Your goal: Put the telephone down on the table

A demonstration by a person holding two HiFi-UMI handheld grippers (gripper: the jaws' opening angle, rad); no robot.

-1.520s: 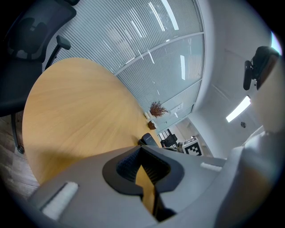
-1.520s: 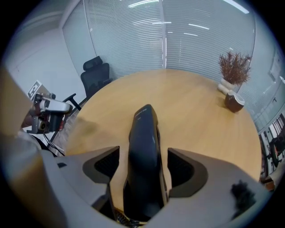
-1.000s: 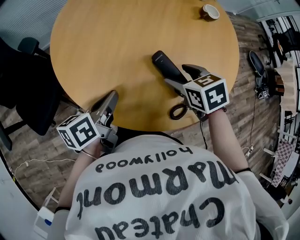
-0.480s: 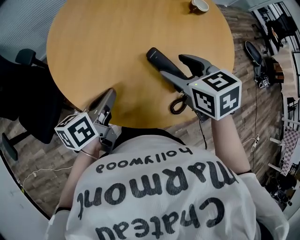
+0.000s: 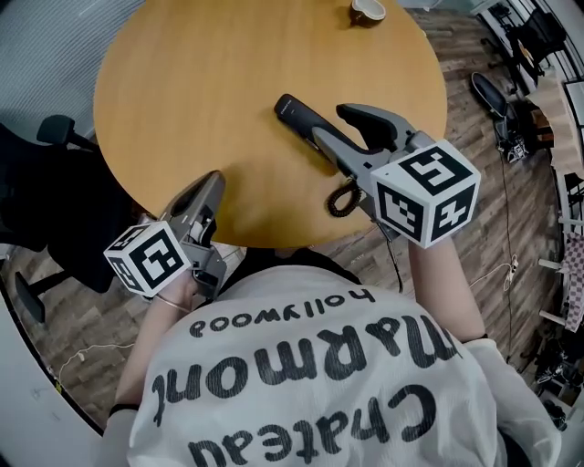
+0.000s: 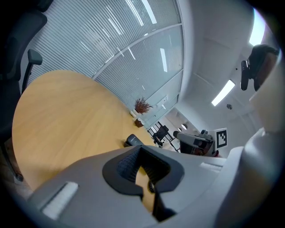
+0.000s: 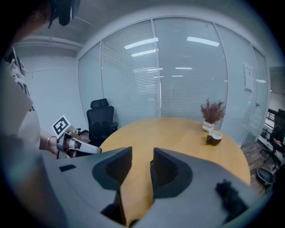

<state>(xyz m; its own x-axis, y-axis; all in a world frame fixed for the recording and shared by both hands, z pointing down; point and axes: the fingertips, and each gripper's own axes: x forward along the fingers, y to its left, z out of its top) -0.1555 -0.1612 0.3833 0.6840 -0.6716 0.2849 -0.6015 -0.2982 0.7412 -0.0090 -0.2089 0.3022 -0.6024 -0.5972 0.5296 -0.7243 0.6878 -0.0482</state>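
A black telephone handset (image 5: 299, 119) lies on the round wooden table (image 5: 201, 82), and its coiled cord (image 5: 343, 197) trails off the near edge. My right gripper (image 5: 334, 126) hovers over the handset's near end and hides part of it. Its jaws are closing. In the right gripper view only tabletop shows in the gap of the right gripper (image 7: 142, 156). My left gripper (image 5: 206, 193) rests at the table's near left edge, shut with nothing in it. The left gripper view shows the handset (image 6: 132, 140) beyond the left gripper (image 6: 141, 153).
A brown cup (image 5: 368, 11) stands at the table's far side, next to a small potted plant (image 7: 211, 113) in the right gripper view. A black office chair (image 5: 50, 182) stands left of the table. Cables and chair bases lie on the floor at right.
My right gripper has risen off the table and drawn back toward me, and its jaws have narrowed. The handset stays on the table. The left gripper has hardly moved.
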